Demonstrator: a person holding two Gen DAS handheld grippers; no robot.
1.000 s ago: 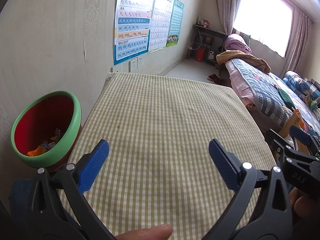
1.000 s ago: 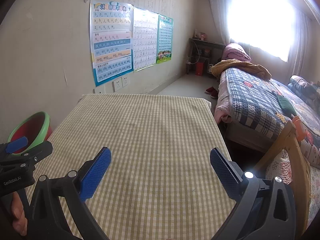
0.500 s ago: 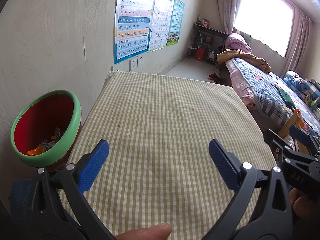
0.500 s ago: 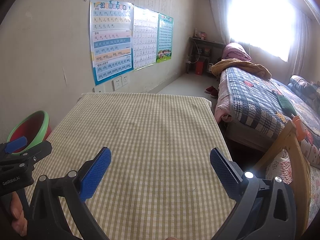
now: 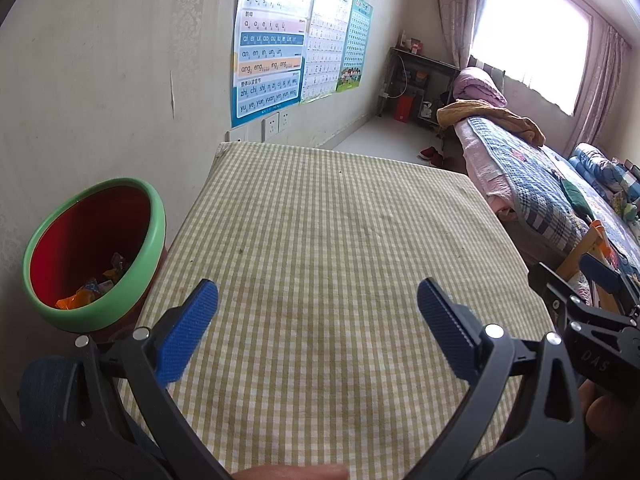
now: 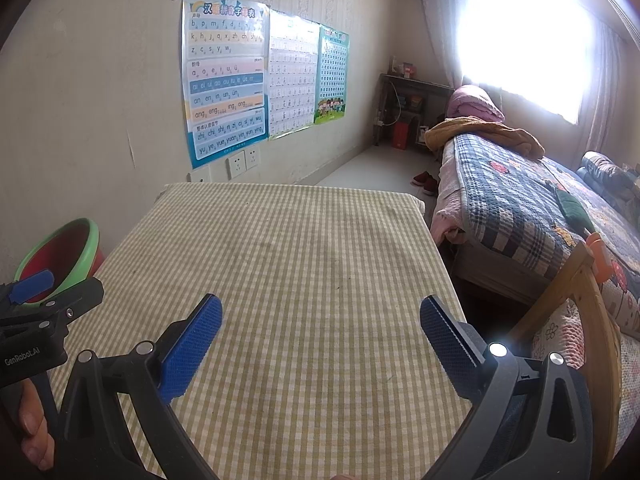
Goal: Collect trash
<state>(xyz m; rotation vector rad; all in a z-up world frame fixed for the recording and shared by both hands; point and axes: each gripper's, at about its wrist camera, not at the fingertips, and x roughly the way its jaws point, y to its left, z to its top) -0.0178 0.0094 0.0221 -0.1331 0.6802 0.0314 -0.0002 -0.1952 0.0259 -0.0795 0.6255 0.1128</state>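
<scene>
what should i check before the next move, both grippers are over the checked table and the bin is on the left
1. Left gripper open with nothing between its fingers: ok.
2. Right gripper open with nothing between its fingers: ok.
3. Trash left to pick on the checked tablecloth: not ok, none shows in either view.
4. Red bin with green rim within view, beside the table's left edge, mouth unblocked: ok.
5. Wrappers lie inside the bin, low at the bottom, room above them: ok.
6. Trash on the floor or behind the grippers: cannot tell, out of view.
</scene>
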